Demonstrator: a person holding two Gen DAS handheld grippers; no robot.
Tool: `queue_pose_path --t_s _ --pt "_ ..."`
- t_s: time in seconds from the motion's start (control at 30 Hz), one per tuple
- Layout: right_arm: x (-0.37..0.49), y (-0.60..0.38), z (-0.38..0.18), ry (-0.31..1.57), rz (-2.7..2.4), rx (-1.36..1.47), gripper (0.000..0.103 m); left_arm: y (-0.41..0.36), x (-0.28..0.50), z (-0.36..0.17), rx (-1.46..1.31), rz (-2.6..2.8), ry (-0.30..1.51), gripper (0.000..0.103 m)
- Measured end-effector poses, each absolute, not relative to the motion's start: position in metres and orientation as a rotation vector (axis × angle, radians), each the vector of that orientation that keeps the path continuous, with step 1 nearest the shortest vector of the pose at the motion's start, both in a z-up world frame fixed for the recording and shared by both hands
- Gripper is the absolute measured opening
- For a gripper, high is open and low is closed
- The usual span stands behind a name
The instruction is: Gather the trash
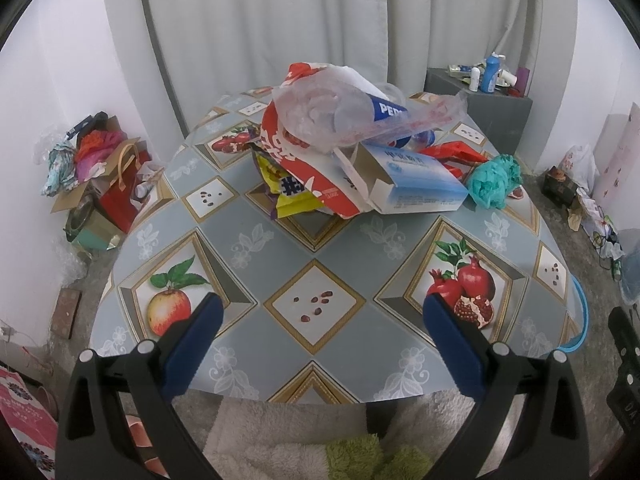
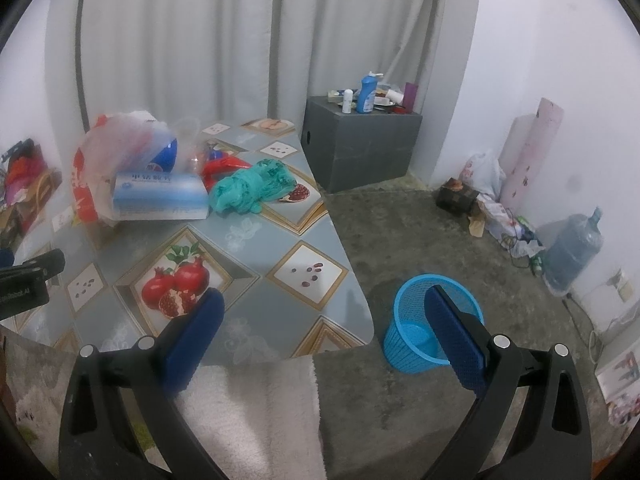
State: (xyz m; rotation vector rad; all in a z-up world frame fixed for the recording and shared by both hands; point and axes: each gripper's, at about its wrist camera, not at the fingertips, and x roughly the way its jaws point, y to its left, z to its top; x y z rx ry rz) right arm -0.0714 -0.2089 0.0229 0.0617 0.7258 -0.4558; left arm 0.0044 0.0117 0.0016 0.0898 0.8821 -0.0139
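White curtains and pale walls close off the back of the room, above a rough grey concrete floor. Filling the middle is the bench, covered by a blue-grey cloth printed with apples and pomegranates. At 1 o'clock in the right wrist view a dark grey box stands on the floor carrying bottles. A water jug sits at 3 o'clock by the wall.

On the floor just off the bench's corner stands an upright blue mesh basket, seen at 5 o'clock in the right wrist view.

Trash lies heaped toward the far side of the bench, at 12 o'clock in the left wrist view: a red-and-white bag, a clear plastic bag draped over a blue bottle, a light blue carton with its flap open, a yellow wrapper beneath, and a crumpled teal wad touching the carton's right end.

Left gripper hovers over the near edge of the bench, spread wide and holding nothing. Right gripper is likewise wide apart and empty, one finger over the bench, the other in front of the basket.
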Motion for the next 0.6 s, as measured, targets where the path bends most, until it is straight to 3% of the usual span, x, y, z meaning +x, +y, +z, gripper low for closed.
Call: queue_pose_path --t_s 0.6 --pt "-0.0698 -0.209 0.0247 0.729 -0.451 0.064 0.096 0.0124 0.0043 0.0007 0.091 -0.017 0.884 0.098"
